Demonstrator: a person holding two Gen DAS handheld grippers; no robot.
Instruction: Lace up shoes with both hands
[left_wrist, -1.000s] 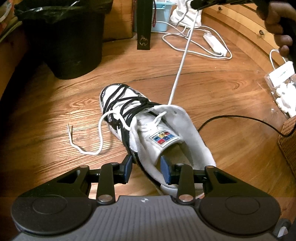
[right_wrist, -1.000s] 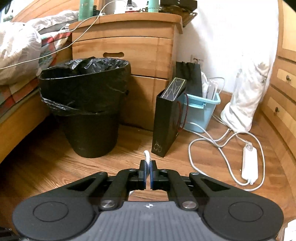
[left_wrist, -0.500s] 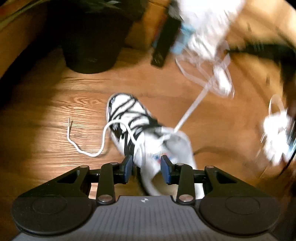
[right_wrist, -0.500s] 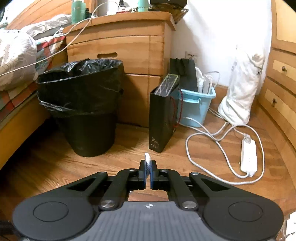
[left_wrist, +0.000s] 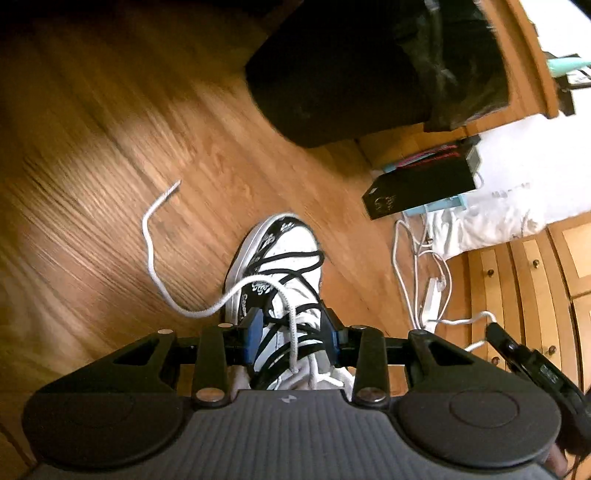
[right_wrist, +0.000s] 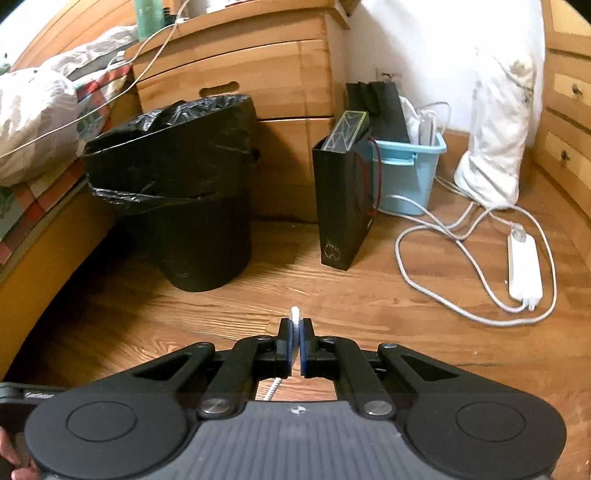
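Observation:
A white shoe with black and white laces lies on the wood floor, toe pointing away in the left wrist view. My left gripper hovers over its laced front, jaws open on either side of the crossed laces, and the pads press on nothing. One white lace end runs from the eyelets between the jaws and trails loose over the floor to the left. In the right wrist view my right gripper is shut on the other white lace end, whose tip pokes out above the pads. The shoe is out of that view.
A black lined bin stands ahead on the left beside a wooden nightstand. A black paper bag, a blue tub, a white sack and a power strip with looped cable stand to the right. Wooden drawers line the right edge.
My left gripper has rolled strongly and moved forward from the shoe's heel opening to over its laced front. The right gripper stays shut on the lace and has tilted slightly.

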